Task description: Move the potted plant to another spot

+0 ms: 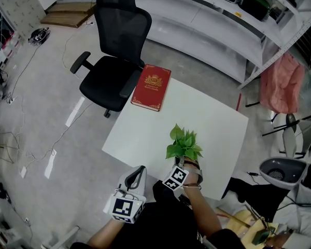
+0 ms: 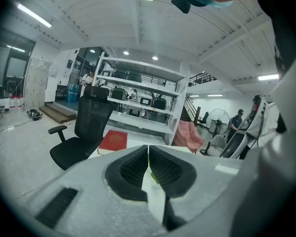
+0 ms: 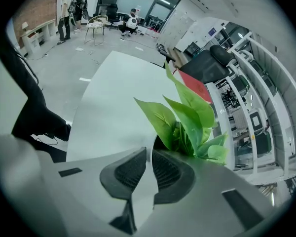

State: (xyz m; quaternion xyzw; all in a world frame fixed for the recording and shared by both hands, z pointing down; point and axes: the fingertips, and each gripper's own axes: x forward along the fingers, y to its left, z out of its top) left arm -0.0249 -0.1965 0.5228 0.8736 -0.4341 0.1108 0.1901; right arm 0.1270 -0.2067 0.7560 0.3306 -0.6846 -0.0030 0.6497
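Note:
The potted plant, broad green leaves over a dark pot, stands near the front edge of the white table. My right gripper reaches it from the front edge. In the right gripper view the right gripper has its jaws pressed together on the pot's dark rim, and the plant's leaves rise just right of the tips. My left gripper hangs off the table's front left corner. In its own view the left gripper is shut on nothing and tilted up toward the room.
A red book lies on the table's far left corner. A black office chair stands just behind it. White shelving runs along the back, a pink cloth hangs at right, and a fan sits at the table's right.

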